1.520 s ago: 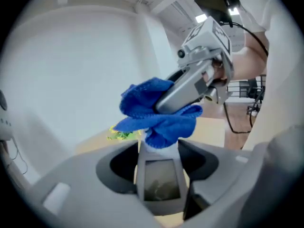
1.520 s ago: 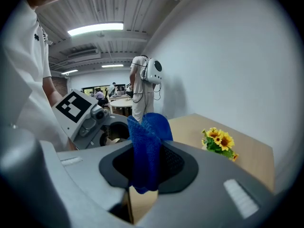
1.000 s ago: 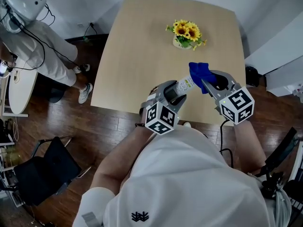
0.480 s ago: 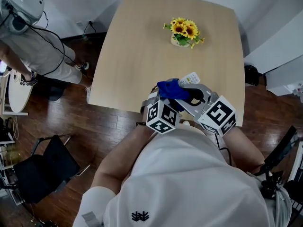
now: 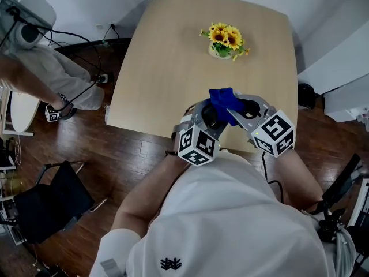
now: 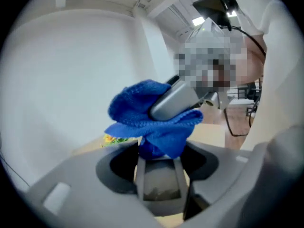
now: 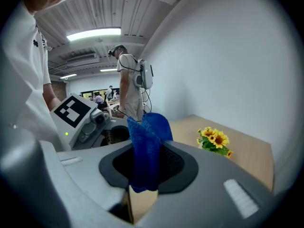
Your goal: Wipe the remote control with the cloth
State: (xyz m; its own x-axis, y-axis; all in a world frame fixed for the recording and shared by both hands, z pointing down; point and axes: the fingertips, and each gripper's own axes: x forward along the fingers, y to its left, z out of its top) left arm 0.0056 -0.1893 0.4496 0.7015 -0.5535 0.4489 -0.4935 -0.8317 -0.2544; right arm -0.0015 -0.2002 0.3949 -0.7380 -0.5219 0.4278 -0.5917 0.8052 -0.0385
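View: head
Table (image 5: 167, 68): light wood, with the sunflowers (image 5: 225, 39) near its far edge.
Left gripper (image 5: 209, 115): over the table's near edge, on the near side of the sunflowers and well apart from them.
Right gripper (image 5: 237, 107): just right of the left gripper, its tips turned toward it, also nearer than the sunflowers.
Cloth (image 5: 222, 100): blue, bunched where the 2 grippers meet, on their sunflower side.
Bystander (image 5: 40, 56): on the floor, far left of the sunflowers.

View: left gripper
Left gripper (image 6: 159, 164): clenched on the remote control (image 6: 159, 182), a grey slab standing between its 2 jaws.
Remote's far end: covered by the cloth (image 6: 142, 113).
Right gripper's fingers (image 6: 173, 101): pressed across the cloth from the right.
Sunflowers (image 6: 114, 139): a sliver shows behind the cloth, low and left.

View: right gripper
Right gripper (image 7: 145, 160): clamped on the cloth (image 7: 145, 141), which stands up out of the 2 jaws.
Left gripper's marker cube (image 7: 76, 109): left of the cloth.
Sunflowers (image 7: 213, 141): right of the cloth, farther off on the table.
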